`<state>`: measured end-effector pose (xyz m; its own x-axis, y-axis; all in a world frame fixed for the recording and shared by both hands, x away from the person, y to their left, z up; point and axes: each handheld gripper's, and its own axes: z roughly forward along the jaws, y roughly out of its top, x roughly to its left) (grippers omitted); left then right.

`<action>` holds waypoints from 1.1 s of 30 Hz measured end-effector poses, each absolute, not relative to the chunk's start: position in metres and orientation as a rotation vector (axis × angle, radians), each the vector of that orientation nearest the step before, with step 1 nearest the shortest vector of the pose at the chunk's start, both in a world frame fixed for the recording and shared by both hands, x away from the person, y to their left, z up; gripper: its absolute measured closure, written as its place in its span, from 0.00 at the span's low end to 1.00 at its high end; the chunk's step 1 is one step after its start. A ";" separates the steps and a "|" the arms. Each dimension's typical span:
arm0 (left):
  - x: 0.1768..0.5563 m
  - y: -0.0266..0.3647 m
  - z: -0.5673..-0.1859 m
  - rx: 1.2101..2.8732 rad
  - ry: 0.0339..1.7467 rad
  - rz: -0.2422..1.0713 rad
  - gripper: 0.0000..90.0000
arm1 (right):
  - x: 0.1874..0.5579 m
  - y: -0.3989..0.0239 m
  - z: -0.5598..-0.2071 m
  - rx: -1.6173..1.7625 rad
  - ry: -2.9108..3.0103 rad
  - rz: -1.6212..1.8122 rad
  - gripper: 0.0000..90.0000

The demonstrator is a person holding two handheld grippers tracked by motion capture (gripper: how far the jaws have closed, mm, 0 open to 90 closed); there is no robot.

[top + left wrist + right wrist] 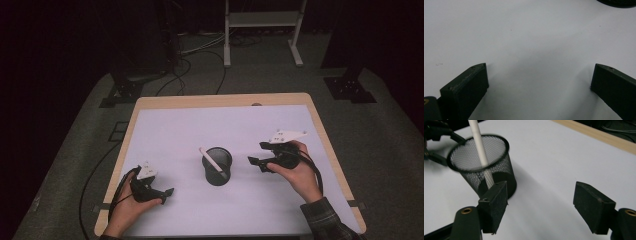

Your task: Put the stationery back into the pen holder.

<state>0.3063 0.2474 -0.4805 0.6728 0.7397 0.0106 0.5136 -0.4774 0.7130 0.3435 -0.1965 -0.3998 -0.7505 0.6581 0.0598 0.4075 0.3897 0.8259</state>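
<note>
Two open grippers beside a cup

Near left, the left gripper (167, 192) is spread wide, holding nothing. In the middle of the white mat (175, 130) stands a black mesh cup (217, 166) holding a white stick (210, 159). The right gripper (256, 155), farther right, is spread wide too.

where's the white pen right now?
High view: the white pen stands tilted inside the black mesh cup at table centre, between the left gripper and right gripper.

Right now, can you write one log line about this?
left gripper: open, empty | right gripper: open, empty | white stick: leaning in mesh cup
</note>
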 end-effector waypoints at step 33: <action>0.306 0.247 -0.481 2.183 0.964 0.415 0.00 | 0.286 -0.308 -0.477 1.182 2.310 1.008 0.20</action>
<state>0.3060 0.2472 -0.4806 0.6712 0.7412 0.0081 0.5155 -0.4746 0.7134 0.2859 -0.3081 -0.4774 -0.5874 0.8092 0.0071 0.5554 0.3968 0.7308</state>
